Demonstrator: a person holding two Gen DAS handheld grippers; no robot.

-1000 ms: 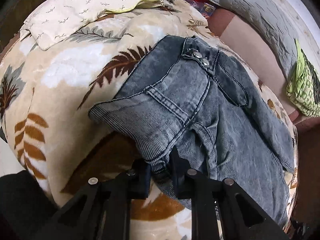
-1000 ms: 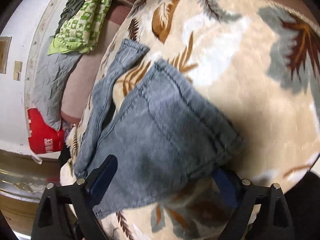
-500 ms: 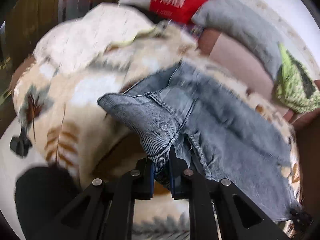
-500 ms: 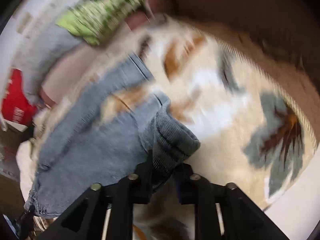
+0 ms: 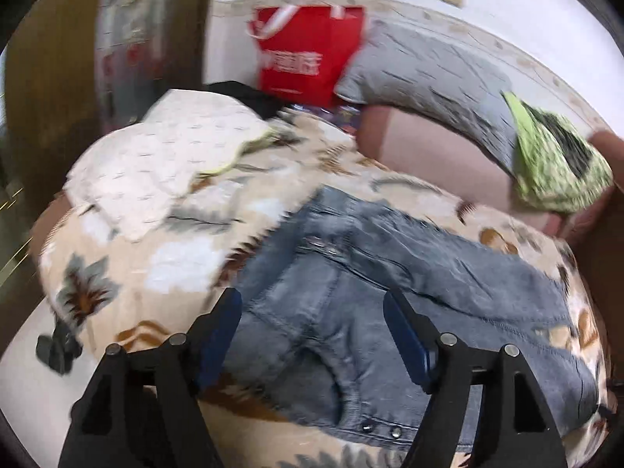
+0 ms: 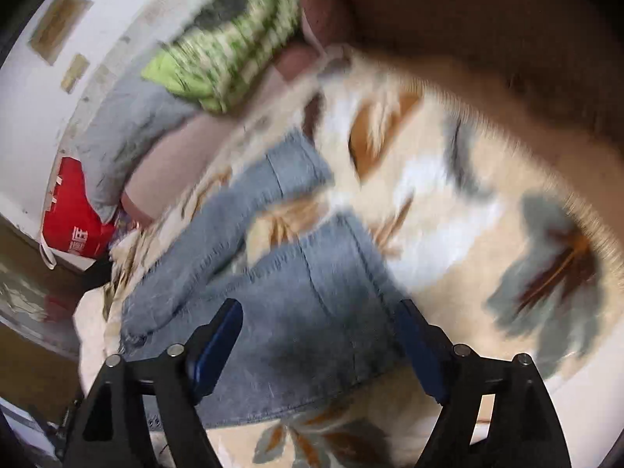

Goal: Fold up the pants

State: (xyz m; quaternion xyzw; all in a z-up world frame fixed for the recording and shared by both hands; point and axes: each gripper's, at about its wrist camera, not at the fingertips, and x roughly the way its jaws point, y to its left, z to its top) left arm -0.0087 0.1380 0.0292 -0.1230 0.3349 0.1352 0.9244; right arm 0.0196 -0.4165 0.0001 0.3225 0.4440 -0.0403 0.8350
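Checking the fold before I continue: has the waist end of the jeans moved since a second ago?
Yes. In the left wrist view the jeans waist corner, earlier pinched and lifted, now lies flat on the leaf-print blanket; the opening left gripper holds nothing.

Jeans (image 5: 390, 304): one
Leaf-print blanket (image 5: 128, 273): one
Red bag (image 5: 308, 58): one
Grey pillow (image 5: 429, 74): one
Green cloth (image 5: 553, 167): one
Hand-held grippers: two, left hand-held gripper (image 5: 312, 310) and right hand-held gripper (image 6: 319, 318)

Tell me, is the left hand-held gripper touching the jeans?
Apart. In the left wrist view the left hand-held gripper has its jaws opening wide, and the jeans lie flat on the blanket between them, pressed by neither pad.
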